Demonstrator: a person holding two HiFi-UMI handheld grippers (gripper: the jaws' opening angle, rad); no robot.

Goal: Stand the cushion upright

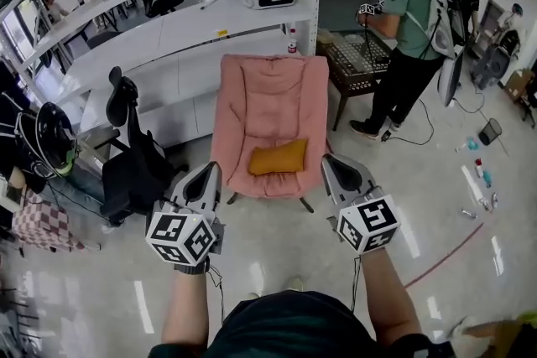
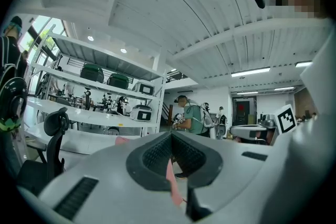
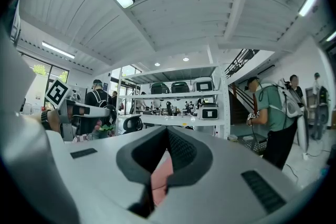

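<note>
While both grippers are held level in front of the pink chair, the head view shows the mustard cushion lying flat on the seat, near its front edge. The left gripper sits low and to the left of the cushion, the right gripper low and to the right; neither touches it. White shelving stands behind the chair, a black office chair is at left, and a person in a green shirt is at upper right.

Left gripper view: the jaws are pressed together at the tips with nothing between them. A sliver of the pink chair shows in the gap beneath.

Right gripper view: the jaws are likewise closed and empty. Pink fabric fills the gap below, with the shelving straight ahead.
</note>
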